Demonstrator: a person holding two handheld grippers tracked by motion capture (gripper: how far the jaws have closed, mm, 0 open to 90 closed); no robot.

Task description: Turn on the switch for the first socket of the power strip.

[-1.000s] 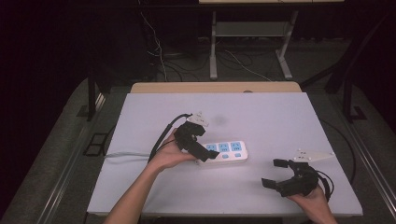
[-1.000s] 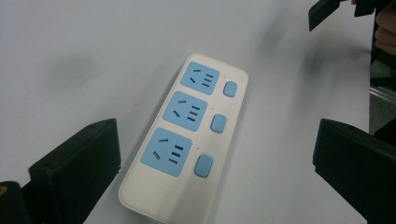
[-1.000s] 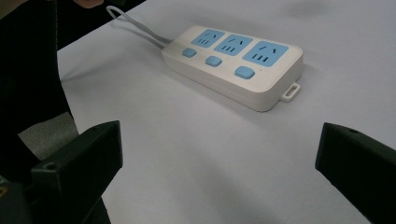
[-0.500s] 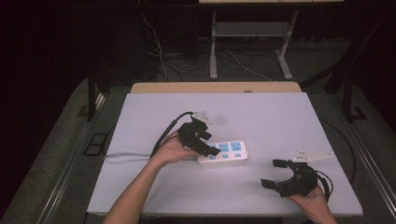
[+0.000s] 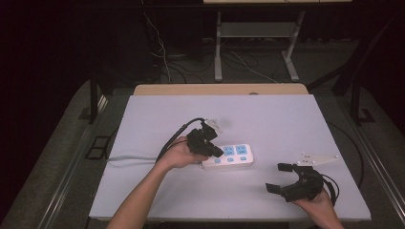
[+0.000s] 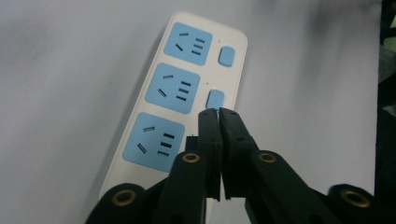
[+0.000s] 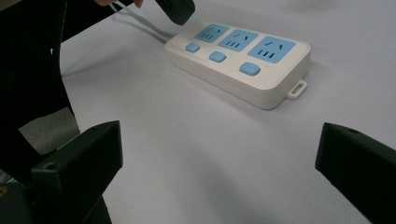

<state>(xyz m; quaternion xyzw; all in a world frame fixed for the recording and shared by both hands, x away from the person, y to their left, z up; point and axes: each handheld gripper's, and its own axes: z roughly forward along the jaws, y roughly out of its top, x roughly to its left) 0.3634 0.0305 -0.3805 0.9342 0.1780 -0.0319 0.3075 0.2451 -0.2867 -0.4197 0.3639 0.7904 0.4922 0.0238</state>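
Observation:
A white power strip (image 5: 231, 157) with three blue sockets and three blue switches lies flat near the middle of the table. My left gripper (image 5: 216, 151) hangs over the strip's cord end. In the left gripper view the power strip (image 6: 173, 88) runs away from me, and the left gripper (image 6: 218, 112) has just been closing; its jaws now meet with nothing between them, tips just short of the middle switch (image 6: 215, 99). My right gripper (image 5: 276, 177) rests open at the front right, empty. From the right gripper (image 7: 219, 154) I see the power strip (image 7: 243, 60) ahead.
The pale grey table (image 5: 286, 119) has bare room behind and to the right of the strip. The strip's grey cord (image 5: 129, 158) trails off to the left edge. Dark floor, cables and a stand's legs (image 5: 217, 52) lie beyond the far edge.
The left gripper has shifted slightly right and down over the strip's cord end, and its jaws have gone from wide open to closed. The right gripper has stayed still.

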